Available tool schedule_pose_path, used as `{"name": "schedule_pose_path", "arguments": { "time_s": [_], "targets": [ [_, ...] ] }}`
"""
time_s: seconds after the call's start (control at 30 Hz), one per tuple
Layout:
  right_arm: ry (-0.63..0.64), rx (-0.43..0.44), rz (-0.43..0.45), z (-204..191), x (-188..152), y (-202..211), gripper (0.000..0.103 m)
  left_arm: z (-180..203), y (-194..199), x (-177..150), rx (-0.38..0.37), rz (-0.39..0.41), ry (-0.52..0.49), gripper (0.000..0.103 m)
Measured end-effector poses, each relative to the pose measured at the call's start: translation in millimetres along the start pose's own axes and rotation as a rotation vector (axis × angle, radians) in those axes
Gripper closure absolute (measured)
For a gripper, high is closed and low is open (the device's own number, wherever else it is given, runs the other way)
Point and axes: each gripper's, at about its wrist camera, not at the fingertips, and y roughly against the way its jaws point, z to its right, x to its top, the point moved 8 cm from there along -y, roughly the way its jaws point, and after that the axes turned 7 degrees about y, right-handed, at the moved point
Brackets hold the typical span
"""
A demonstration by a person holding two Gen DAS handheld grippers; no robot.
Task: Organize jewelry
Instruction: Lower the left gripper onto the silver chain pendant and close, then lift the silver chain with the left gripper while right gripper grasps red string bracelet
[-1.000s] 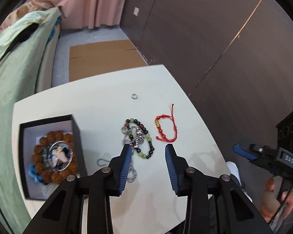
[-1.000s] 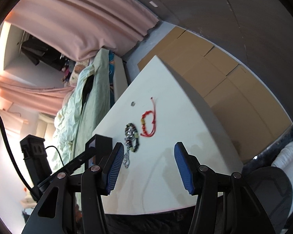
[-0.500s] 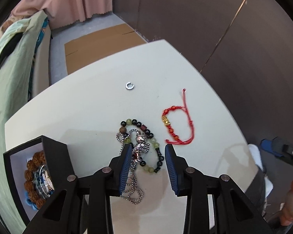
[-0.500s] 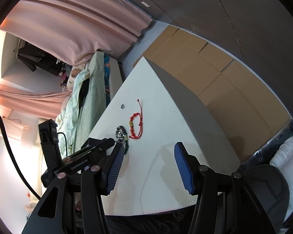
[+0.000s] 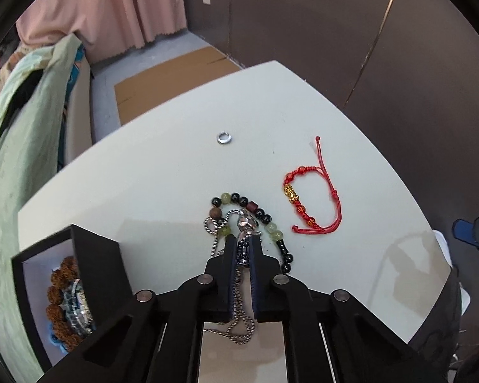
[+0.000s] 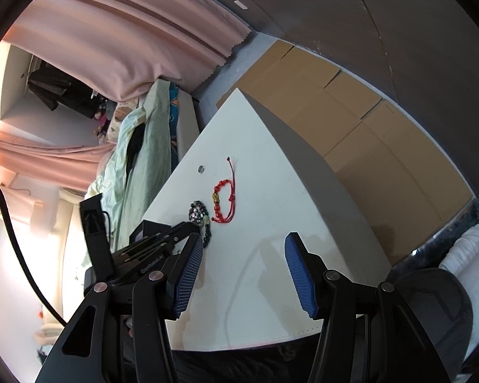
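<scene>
Left wrist: left hand-held gripper (image 5: 243, 249) clamps silver chain (image 5: 239, 322) atop beaded bracelet (image 5: 255, 217), beside black box (image 5: 89, 255).

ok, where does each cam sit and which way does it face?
Left wrist: on the left claw, looking steeply down at the table; claw shut on the silver chain necklace.
Right wrist: on the right claw, open, looking across the table; left claw visible.
Shared: red cord bracelet, beaded bracelet, small ring.

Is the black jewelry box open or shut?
Open: the black jewelry box has no lid on, and brown beads show inside.
</scene>
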Motion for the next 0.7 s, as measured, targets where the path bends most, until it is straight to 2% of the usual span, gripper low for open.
{"name": "schedule_pose_path", "arguments": {
  "time_s": [0.17,0.47,0.7],
  "targets": [
    [0.013,0.001,-0.009,-4,-2,-4,0.049,-7,19,8,-0.023,0.056,0.042,0.101],
    [0.023,0.014,-0.023,-10,-4,-10,0.049,-3,56,24,-0.094,0.125,0.073,0.102],
    [0.038,0.035,-0.054,-22,-5,-27,0.049,-6,92,34,-0.120,0.188,0.089,0.102]
  ]
}}
